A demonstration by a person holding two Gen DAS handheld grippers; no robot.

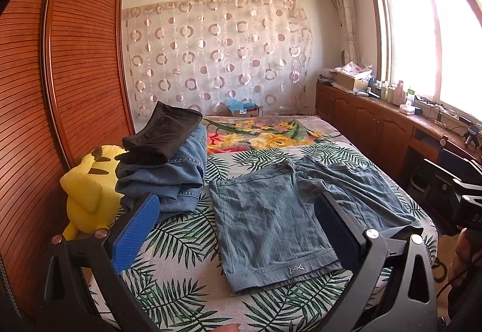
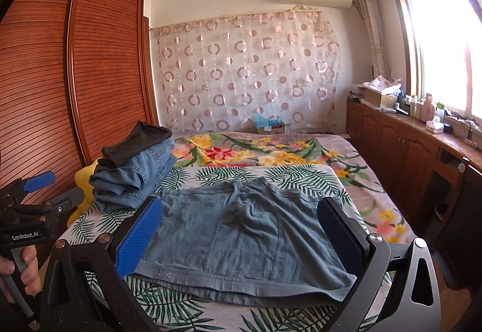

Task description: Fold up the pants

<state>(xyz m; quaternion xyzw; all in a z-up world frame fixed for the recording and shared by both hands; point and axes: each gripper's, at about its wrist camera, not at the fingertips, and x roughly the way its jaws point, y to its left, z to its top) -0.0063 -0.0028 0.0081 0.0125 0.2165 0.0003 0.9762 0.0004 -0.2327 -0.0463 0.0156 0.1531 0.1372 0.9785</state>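
Grey-blue shorts (image 1: 280, 211) lie spread flat on the leaf-print bed cover (image 1: 180, 286), hem edge toward me, and show again in the right wrist view as the same shorts (image 2: 241, 235). My left gripper (image 1: 238, 229) hovers open above the near left part of them, nothing between its blue pads. My right gripper (image 2: 241, 235) is open too, held over the near hem. In the right wrist view the left gripper (image 2: 36, 199) shows at the left edge, held by a hand (image 2: 27, 271).
A stack of folded jeans (image 1: 168, 178) topped by a dark garment (image 1: 162, 133) sits at the bed's left beside a yellow plush toy (image 1: 87, 193). A wooden wardrobe (image 1: 45, 90) lines the left. Cabinets (image 1: 376, 124) with clutter run under the window on the right.
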